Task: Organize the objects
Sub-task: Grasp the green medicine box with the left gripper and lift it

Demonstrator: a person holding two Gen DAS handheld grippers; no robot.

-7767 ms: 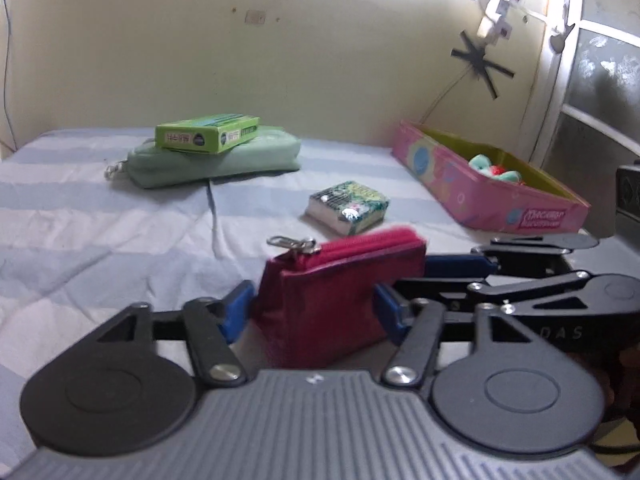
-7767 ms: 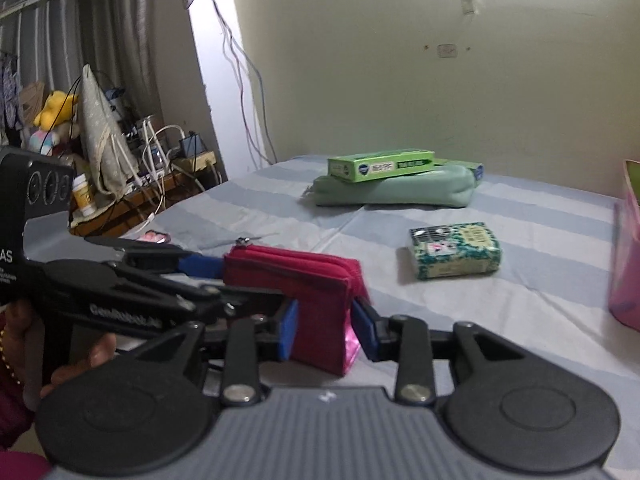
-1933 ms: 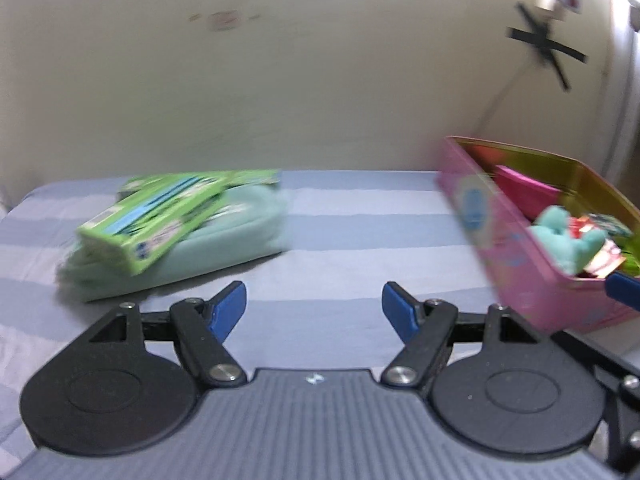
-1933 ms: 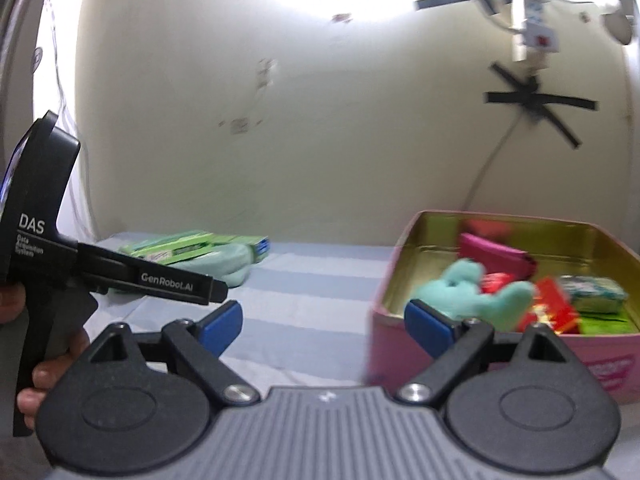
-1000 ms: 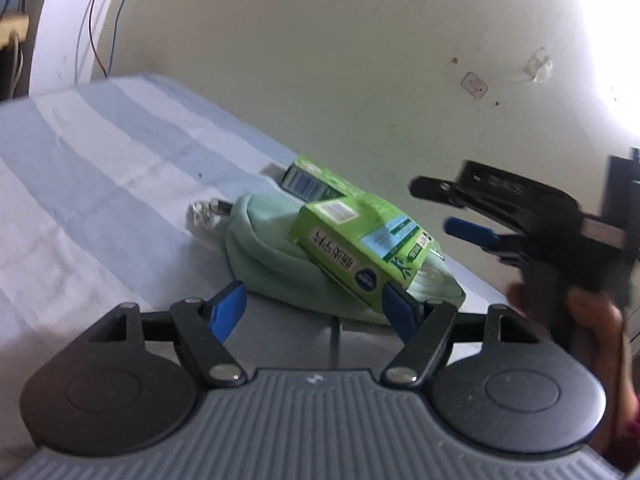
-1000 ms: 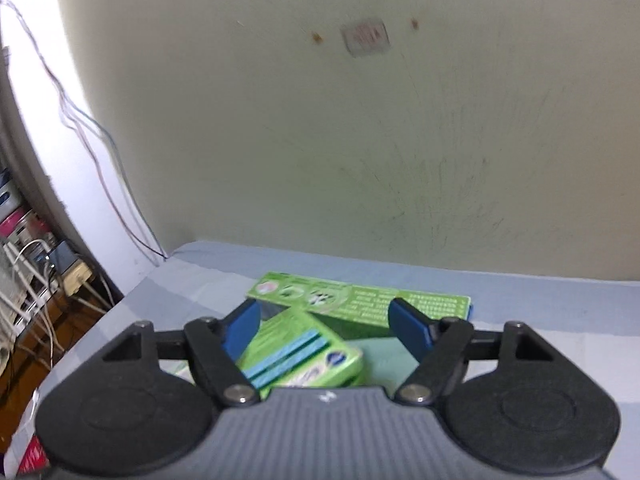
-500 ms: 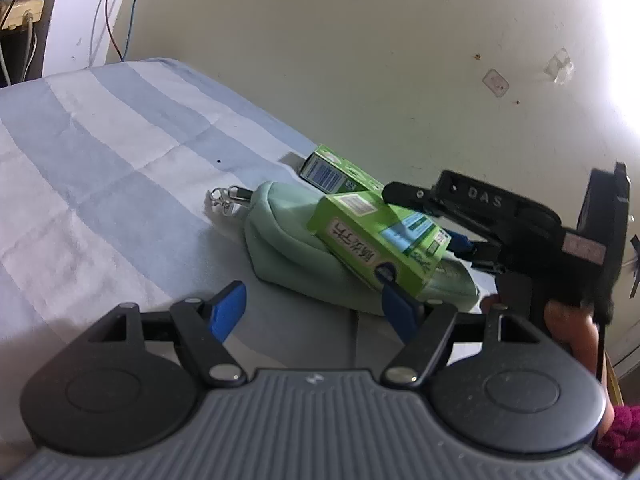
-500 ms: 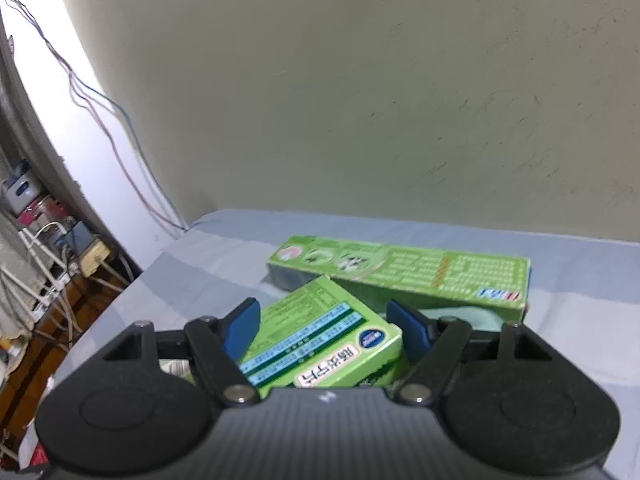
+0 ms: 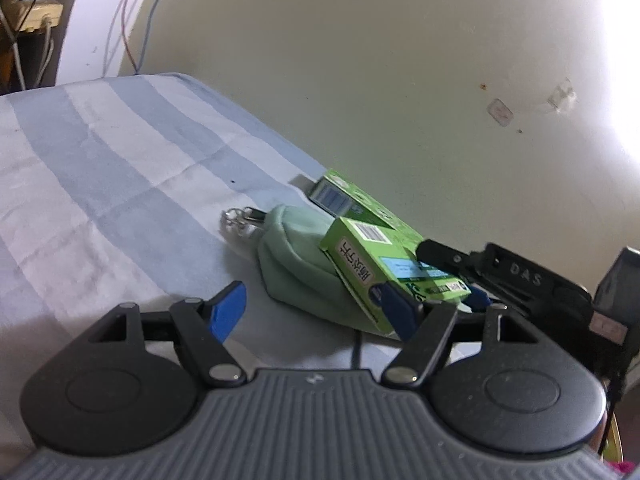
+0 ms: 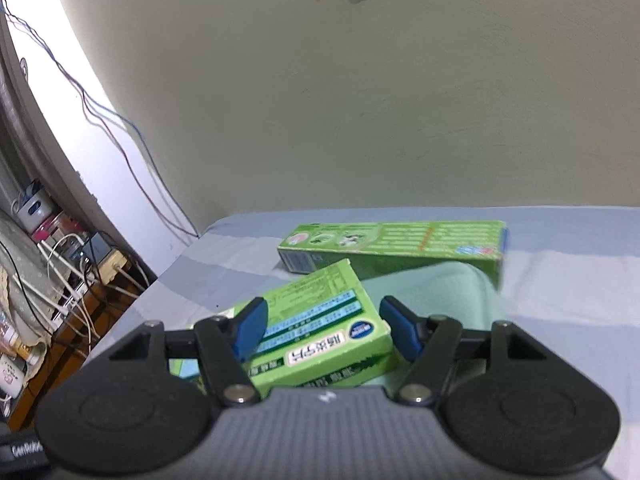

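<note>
My right hand-held gripper (image 10: 322, 328) is closing around the small green cardboard box (image 10: 320, 332) (not squeezing yet); my left hand-held gripper (image 9: 310, 312) stays apart.

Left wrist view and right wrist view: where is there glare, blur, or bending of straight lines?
Left wrist view: strong glare whitens the wall at the right edge; the striped sheet curves from the fisheye. Right wrist view: the long green box is softly blurred at its right end.
</note>
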